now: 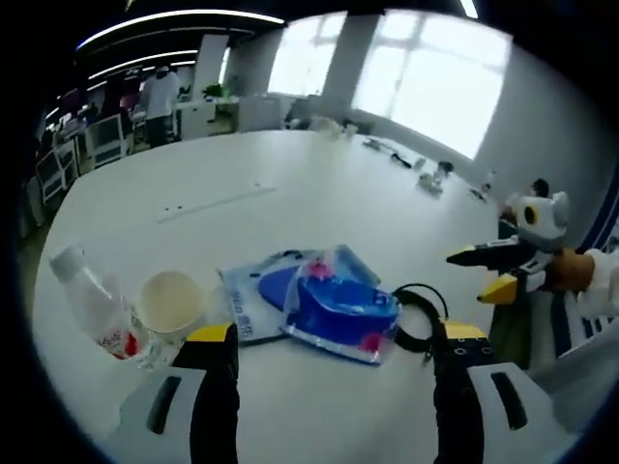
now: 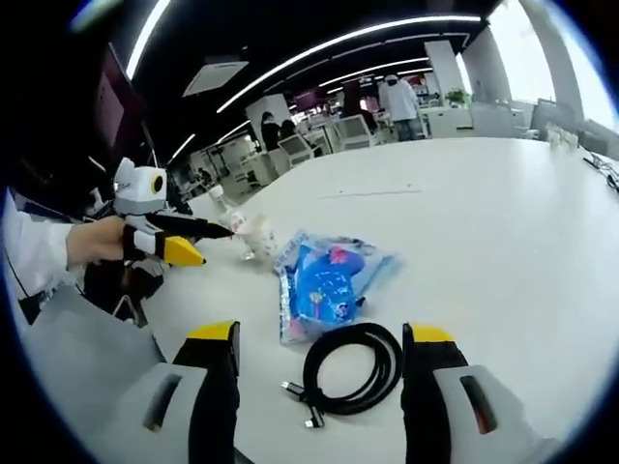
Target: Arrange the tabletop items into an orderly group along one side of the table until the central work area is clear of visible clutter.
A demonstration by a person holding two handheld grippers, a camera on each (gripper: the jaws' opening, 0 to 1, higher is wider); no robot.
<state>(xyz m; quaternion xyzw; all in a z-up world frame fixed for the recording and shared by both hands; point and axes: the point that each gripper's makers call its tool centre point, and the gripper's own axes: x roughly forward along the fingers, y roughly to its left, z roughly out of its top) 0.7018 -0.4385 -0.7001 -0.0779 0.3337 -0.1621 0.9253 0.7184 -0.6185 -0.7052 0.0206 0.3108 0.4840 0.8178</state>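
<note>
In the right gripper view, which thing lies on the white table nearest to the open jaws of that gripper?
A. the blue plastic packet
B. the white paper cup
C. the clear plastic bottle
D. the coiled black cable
D: the coiled black cable lies on the white table just ahead of the right gripper, between its open jaws, while the blue plastic packet lies beyond the cable.

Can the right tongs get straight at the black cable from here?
Probably yes: the cable lies coiled on the bare table between the open right tongs, with the blue packet lying just beyond it.
</note>
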